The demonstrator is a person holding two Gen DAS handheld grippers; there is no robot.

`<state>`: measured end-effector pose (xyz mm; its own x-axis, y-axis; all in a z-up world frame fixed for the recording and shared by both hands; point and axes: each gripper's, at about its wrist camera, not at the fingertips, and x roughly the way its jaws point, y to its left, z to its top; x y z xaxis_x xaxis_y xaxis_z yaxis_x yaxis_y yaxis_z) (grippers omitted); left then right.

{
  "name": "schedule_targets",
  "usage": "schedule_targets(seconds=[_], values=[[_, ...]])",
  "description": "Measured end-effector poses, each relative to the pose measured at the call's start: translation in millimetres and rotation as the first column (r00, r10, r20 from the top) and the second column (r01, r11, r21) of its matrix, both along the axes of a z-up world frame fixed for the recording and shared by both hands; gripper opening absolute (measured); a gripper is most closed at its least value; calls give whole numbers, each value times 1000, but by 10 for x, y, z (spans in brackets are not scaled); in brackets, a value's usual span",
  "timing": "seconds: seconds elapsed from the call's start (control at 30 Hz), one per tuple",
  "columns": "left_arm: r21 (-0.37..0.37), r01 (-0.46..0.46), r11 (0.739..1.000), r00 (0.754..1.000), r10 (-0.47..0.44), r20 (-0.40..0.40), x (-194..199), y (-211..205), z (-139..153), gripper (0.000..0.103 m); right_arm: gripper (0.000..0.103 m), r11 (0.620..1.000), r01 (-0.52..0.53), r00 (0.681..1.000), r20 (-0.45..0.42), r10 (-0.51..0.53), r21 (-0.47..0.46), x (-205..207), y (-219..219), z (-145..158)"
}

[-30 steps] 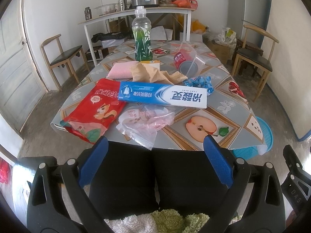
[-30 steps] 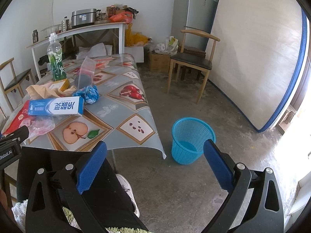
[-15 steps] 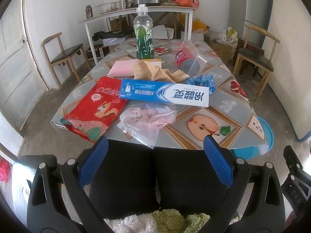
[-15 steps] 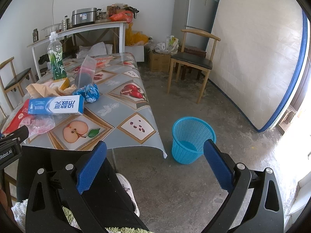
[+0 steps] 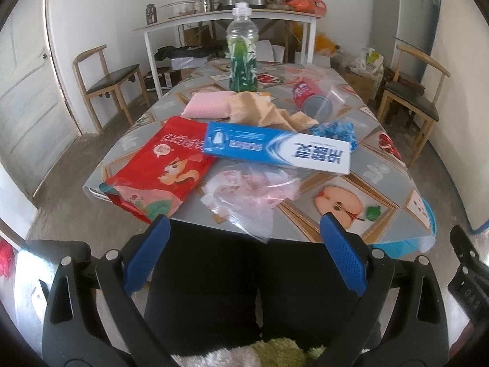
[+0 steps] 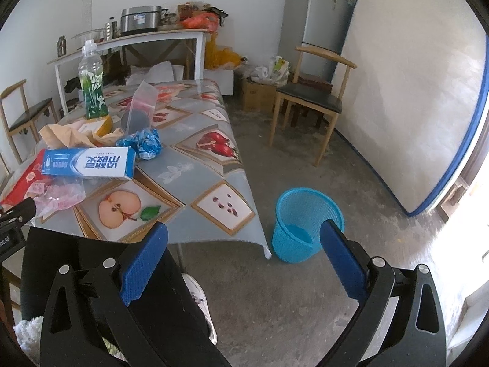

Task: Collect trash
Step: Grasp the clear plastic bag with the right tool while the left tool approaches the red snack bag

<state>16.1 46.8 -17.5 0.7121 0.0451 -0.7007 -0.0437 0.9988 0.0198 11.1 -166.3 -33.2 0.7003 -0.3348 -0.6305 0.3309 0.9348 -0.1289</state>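
While tongs (image 5: 241, 229) gape, wrapper (image 5: 247, 192) ahead (near)

Chinese characters on the toothpaste box (image 5: 276, 148) and red bag (image 5: 162, 168), illegible.

Table (image 5: 382, 180) stands ahead of the seated person's lap (image 5: 244, 275). Near edge, left to right: snack pouch (image 5: 162, 171), crumpled plastic bag (image 5: 250, 192). Toothpaste box (image 5: 275, 150) lies behind the bag, its left end resting on the pouch. Behind the box: sponge (image 5: 207, 108) at left, crumpled paper (image 5: 262, 113) at centre, foil wrapper (image 5: 336, 131) at right. Bottle (image 5: 243, 58) stands upright behind the paper; a bagged can (image 5: 311, 98) lies to its right. Waste basket (image 6: 305, 223) sits on the floor, right of the table's near corner
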Motion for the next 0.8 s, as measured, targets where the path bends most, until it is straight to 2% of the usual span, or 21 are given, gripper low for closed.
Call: schedule_targets(seconds=[0.17,0.23,0.33,0.4,0.43,0.5,0.53,0.57,0.67,0.73,0.8], values=[[-34,-32,999,999,33,37,25,226,-40,95,97,995,-94,995,26,94,-22,235,152,46],[-51,-30,998,998,33,55,34,341,-49,95,97,987,-161,986,51,162,-14,330,229,58],[-65,-29,997,996,34,84,56,516,-73,94,97,963,-266,961,80,263,36,471,357,95],[-94,-23,995,993,34,116,46,671,-88,95,97,936,-336,941,85,328,102,568,452,113],[-120,-21,992,991,37,129,42,757,-95,94,97,919,-366,930,84,357,145,634,505,113],[-167,-18,986,988,44,150,33,898,-96,94,97,858,-427,903,74,424,287,760,568,83],[-185,-21,982,986,51,160,35,959,-103,94,97,817,-444,889,68,453,367,825,588,55],[-196,-31,980,984,64,165,50,1024,-113,94,94,760,-454,873,64,483,464,918,624,12],[-193,-69,979,982,100,159,123,1155,-150,94,88,647,-429,850,39,526,630,1108,773,-113],[-201,-86,976,982,117,148,183,1229,-179,94,86,612,-392,844,5,536,687,1220,898,-186],[-207,-93,974,982,124,143,205,1293,-200,94,85,611,-345,845,-47,532,713,1327,993,-273]])
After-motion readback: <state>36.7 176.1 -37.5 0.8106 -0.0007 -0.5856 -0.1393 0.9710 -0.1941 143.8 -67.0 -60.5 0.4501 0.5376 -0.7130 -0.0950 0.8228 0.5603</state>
